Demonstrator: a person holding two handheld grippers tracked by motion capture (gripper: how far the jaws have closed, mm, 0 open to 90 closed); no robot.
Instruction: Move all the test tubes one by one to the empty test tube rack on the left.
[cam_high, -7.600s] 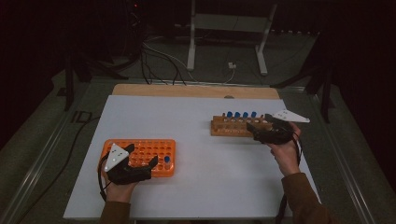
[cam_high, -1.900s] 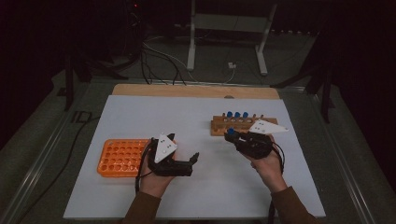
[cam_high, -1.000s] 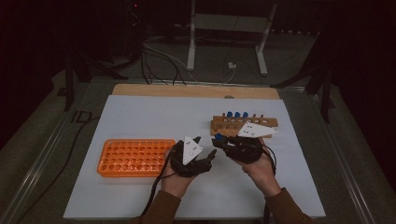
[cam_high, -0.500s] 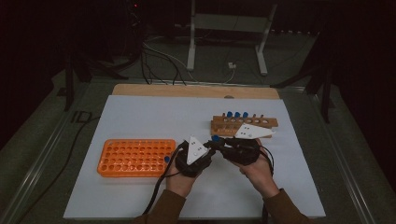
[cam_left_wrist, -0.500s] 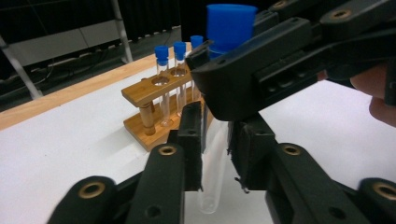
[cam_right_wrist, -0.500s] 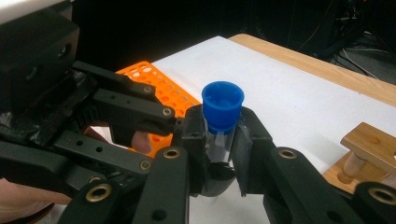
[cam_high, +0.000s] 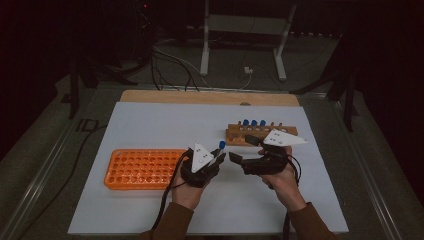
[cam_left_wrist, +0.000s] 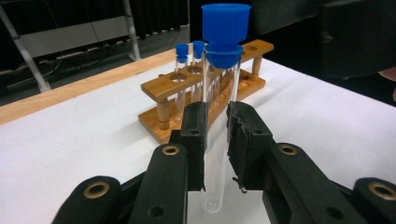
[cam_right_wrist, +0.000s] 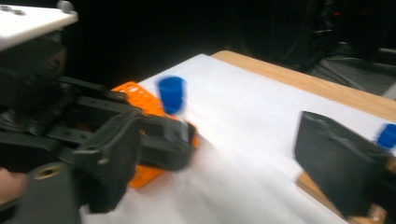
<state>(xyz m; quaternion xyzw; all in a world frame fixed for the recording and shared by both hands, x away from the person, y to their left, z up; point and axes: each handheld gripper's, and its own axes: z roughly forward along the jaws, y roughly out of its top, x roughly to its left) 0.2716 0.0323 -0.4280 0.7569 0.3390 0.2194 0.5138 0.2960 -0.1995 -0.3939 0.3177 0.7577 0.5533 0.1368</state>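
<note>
From the high view, the left gripper (cam_high: 220, 159) sits near the middle of the white table (cam_high: 150, 120), its jaws closed on a clear test tube (cam_high: 220, 148) with a blue cap, held upright just right of the orange rack (cam_high: 142, 168). The right gripper (cam_high: 241, 150) faces it from close by, in front of the wooden rack (cam_high: 260, 135); its jaws have just been opening and stand wide, with nothing between them.

In the left gripper view, the left gripper (cam_left_wrist: 215, 140) has both black pads pressed on the glass of the test tube (cam_left_wrist: 215, 158), about midway down; the blue cap rises above the jaws and the rounded bottom hangs below them, clear of the table. The wooden rack (cam_left_wrist: 205, 100) lies behind, with two more capped tubes in it.

In the right gripper view, blurred, the right gripper (cam_right_wrist: 219, 158) is spread wide and empty, touching nothing. Ahead of it the left gripper (cam_right_wrist: 180, 135) grips the test tube (cam_right_wrist: 171, 95), with the orange rack (cam_right_wrist: 140, 100) behind
</note>
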